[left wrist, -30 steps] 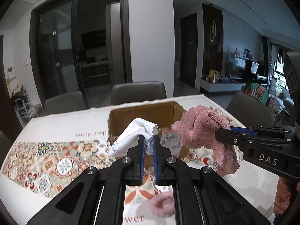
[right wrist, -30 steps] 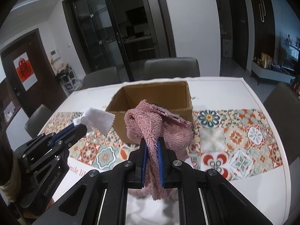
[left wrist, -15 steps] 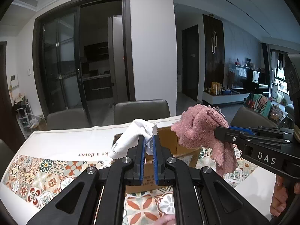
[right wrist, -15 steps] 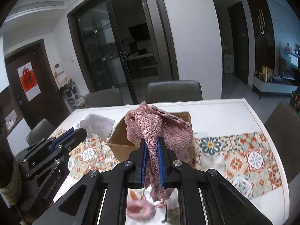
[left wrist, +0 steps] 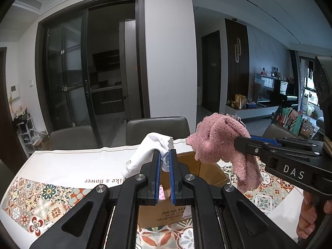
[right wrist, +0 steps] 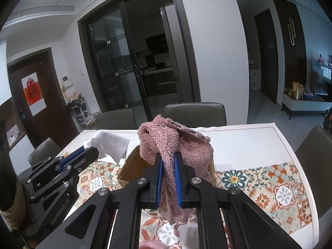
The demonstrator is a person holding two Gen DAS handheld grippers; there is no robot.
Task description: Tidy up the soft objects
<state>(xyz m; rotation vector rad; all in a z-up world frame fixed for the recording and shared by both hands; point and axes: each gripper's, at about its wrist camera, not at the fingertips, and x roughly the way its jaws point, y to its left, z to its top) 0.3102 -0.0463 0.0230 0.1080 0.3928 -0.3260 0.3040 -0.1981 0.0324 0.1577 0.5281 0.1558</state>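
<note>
Both soft items are lifted off the table and neither is yet deposited, so the task stands at the carry stage with the release into the container outstanding. The left gripper [left wrist: 164, 158] is closed on a white thin cloth with a zigzag-cut edge [left wrist: 145, 153], which bunches above and to the left of the blue-lined fingertips. The right gripper [right wrist: 168, 161] is closed on a pink shaggy terry towel [right wrist: 174, 143]; the bulk of the towel mounds above the tips and a tail hangs down between the fingers toward the near side. Both loads sit above the open brown cardboard box [left wrist: 207, 172], which rests on the dining table with a white and floral-tile patterned cloth [left wrist: 68, 168]. In the left wrist view the box opening lies just beyond and below the left tips, with the towel held to the right of it. In the right wrist view the box is largely hidden behind the towel, its left wall visible. The box interior is mostly hidden, so earlier deposits cannot be confirmed. A pink soft item [right wrist: 151, 244], cut off by the frame, lies on the near table edge, apparently awaiting collection
</note>
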